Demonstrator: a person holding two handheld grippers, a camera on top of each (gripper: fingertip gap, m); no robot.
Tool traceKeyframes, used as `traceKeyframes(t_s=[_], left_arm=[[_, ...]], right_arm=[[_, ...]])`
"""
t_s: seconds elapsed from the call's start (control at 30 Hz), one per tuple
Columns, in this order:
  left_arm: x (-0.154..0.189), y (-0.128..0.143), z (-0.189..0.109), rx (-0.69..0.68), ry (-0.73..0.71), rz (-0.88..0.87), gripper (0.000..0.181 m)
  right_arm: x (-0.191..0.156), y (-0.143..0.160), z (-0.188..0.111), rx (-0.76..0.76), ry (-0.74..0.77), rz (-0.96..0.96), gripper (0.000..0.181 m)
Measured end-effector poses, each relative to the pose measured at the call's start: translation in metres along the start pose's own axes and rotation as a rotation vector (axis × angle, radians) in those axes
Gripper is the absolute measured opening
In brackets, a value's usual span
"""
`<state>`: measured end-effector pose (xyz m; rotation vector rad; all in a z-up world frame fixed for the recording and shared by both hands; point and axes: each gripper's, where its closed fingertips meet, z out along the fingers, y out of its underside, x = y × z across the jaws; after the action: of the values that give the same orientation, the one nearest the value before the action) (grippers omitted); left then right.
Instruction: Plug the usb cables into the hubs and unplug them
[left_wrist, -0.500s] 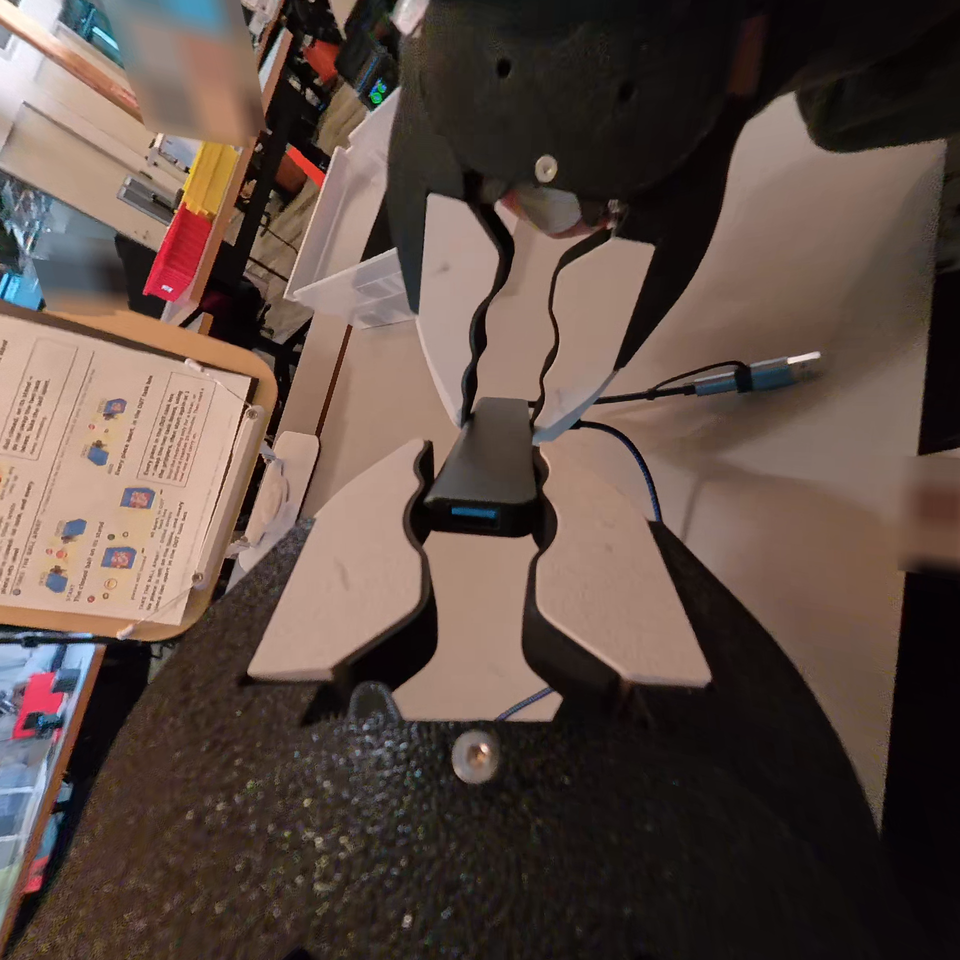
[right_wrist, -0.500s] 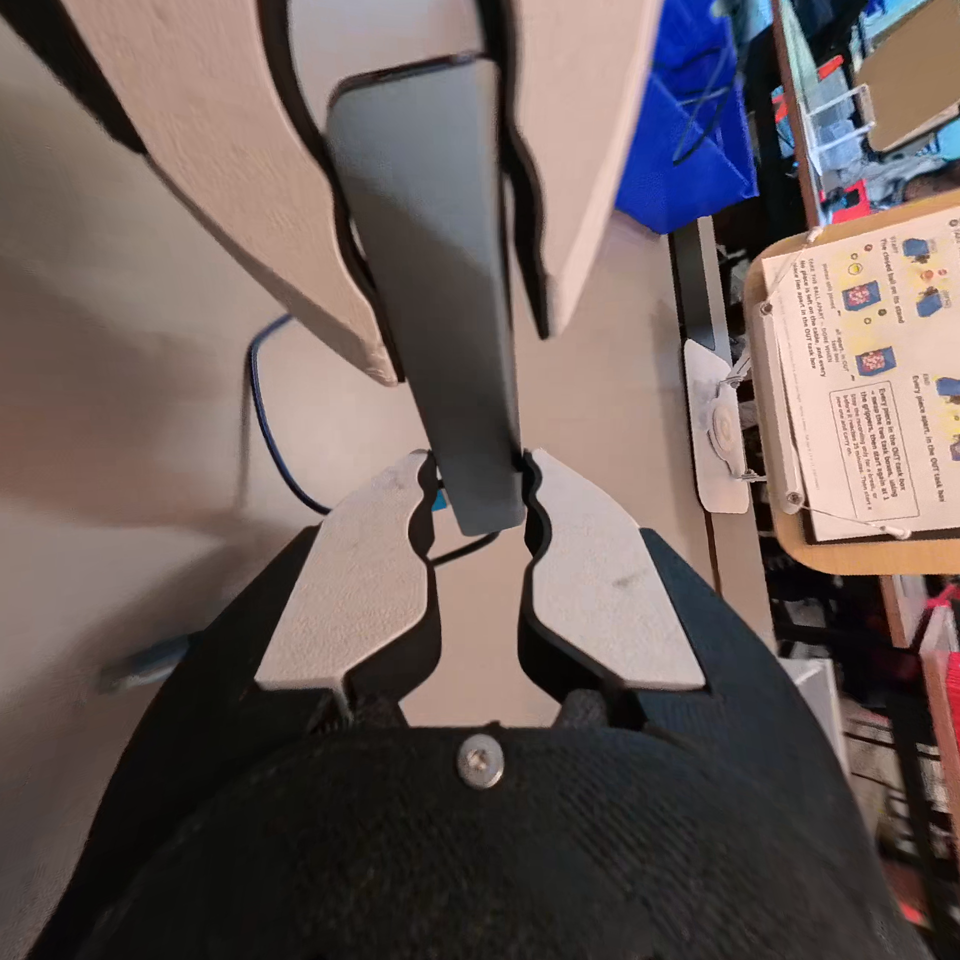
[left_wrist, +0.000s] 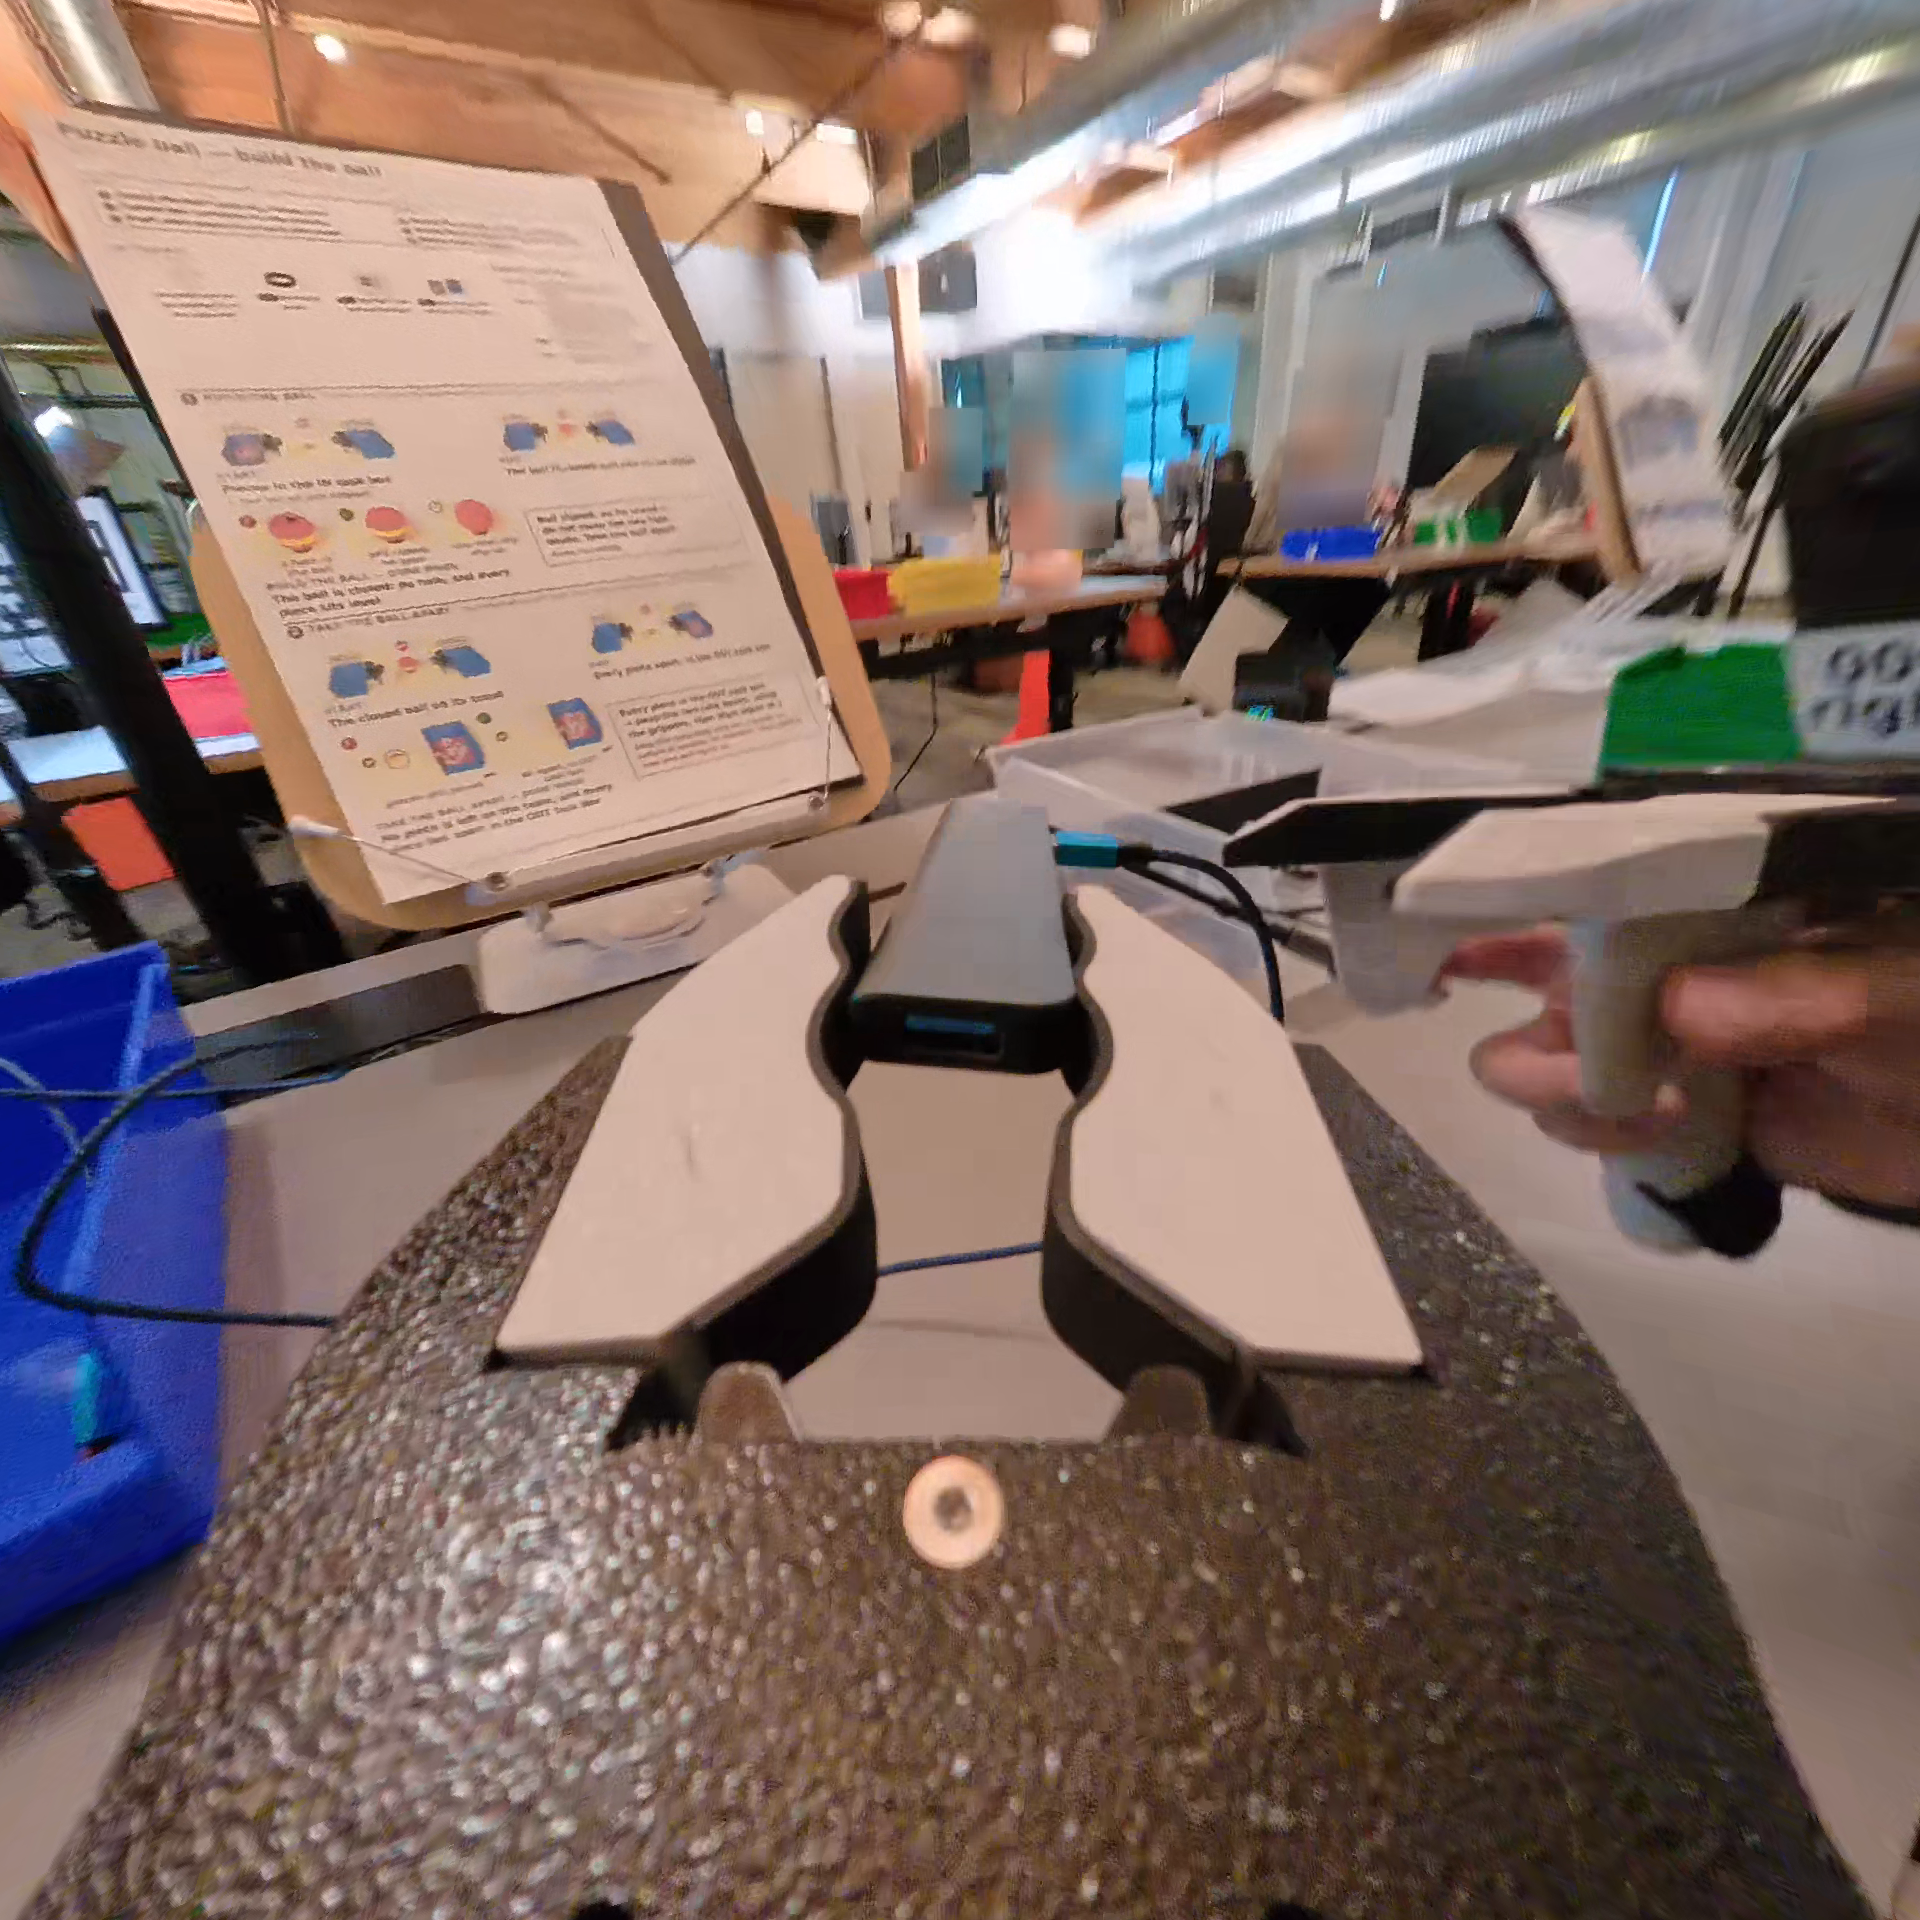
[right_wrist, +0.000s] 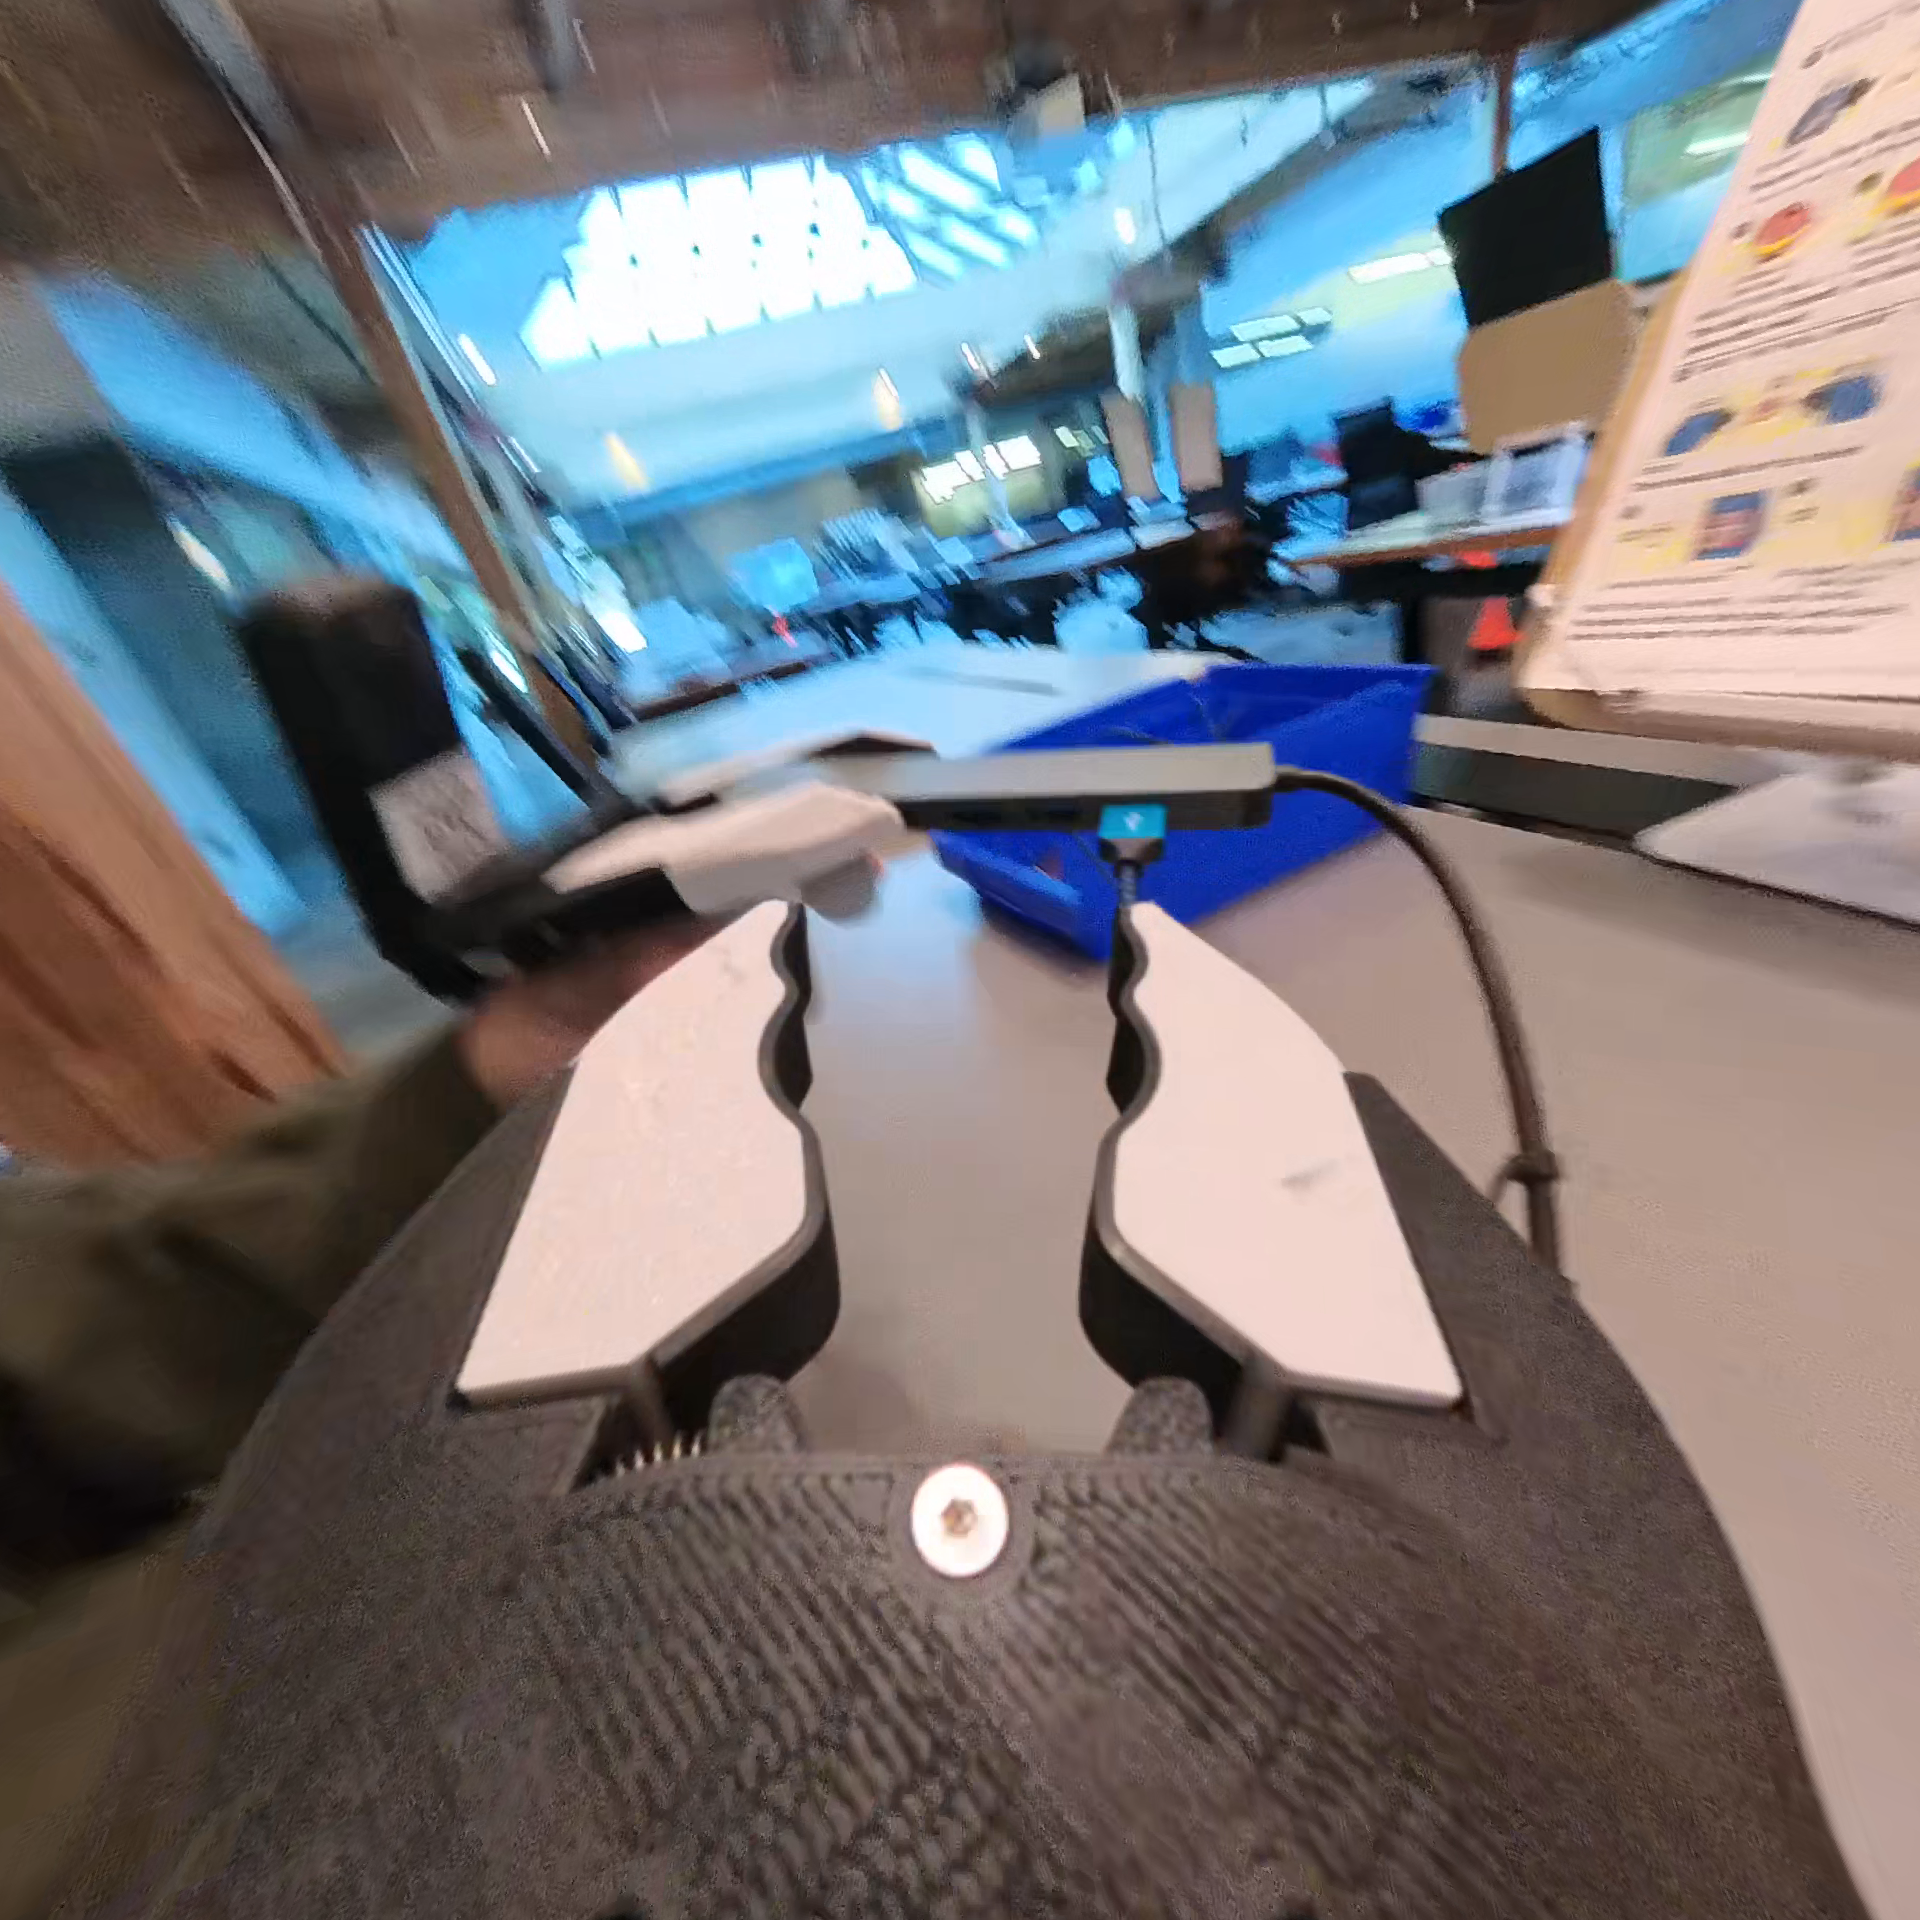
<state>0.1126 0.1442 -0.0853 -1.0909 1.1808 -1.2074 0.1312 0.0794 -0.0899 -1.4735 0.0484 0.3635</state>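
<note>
Right tool (right_wrist: 961, 920) has let go, now gaping beside hub (left_wrist: 971, 925); left tool (left_wrist: 961, 997) clamps hub. Next: grab teal plug (right_wrist: 1132, 826), pull.

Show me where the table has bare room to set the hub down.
Bare table lies right of the left gripper, below the right gripper. Crowded: the blue bin at left, the instruction board and clear trays behind the hub.
</note>
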Motion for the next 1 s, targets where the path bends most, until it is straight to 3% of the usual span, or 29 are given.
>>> traceKeyframes(t_s=[0.03,0.1,0.17,0.2,0.27,0.37,0.47,0.9,1.0], left_arm=[[0.000,-0.001,-0.002,0.033,0.012,-0.017,0.034],[0.002,0.001,-0.005,0.068,0.054,-0.007,0.034],[0.009,0.009,-0.007,0.060,0.128,0.004,0.034],[0.015,0.010,-0.010,0.080,0.187,0.008,0.034],[0.032,0.015,-0.017,0.094,0.331,0.004,0.034],[0.054,0.026,-0.023,0.094,0.503,0.024,0.034],[0.060,0.038,-0.026,0.049,0.563,0.076,0.034],[0.065,0.043,-0.037,0.041,0.695,0.039,0.034],[0.065,0.043,-0.038,0.032,0.699,0.040,0.034]], right_arm=[[-0.004,-0.005,0.000,0.041,-0.032,0.058,0.053],[0.014,-0.011,-0.006,0.030,0.092,-0.043,0.054],[0.028,-0.019,-0.019,-0.033,0.209,-0.327,0.054],[0.031,-0.021,-0.024,-0.083,0.225,-0.418,0.057],[0.021,-0.012,-0.027,-0.196,0.119,-0.524,0.058],[0.012,0.022,-0.029,-0.363,-0.052,-0.548,0.060],[0.007,0.045,-0.032,-0.443,-0.156,-0.552,0.047],[0.006,0.091,-0.033,-0.628,-0.259,-0.616,0.031],[0.006,0.097,-0.030,-0.637,-0.266,-0.715,0.028]])
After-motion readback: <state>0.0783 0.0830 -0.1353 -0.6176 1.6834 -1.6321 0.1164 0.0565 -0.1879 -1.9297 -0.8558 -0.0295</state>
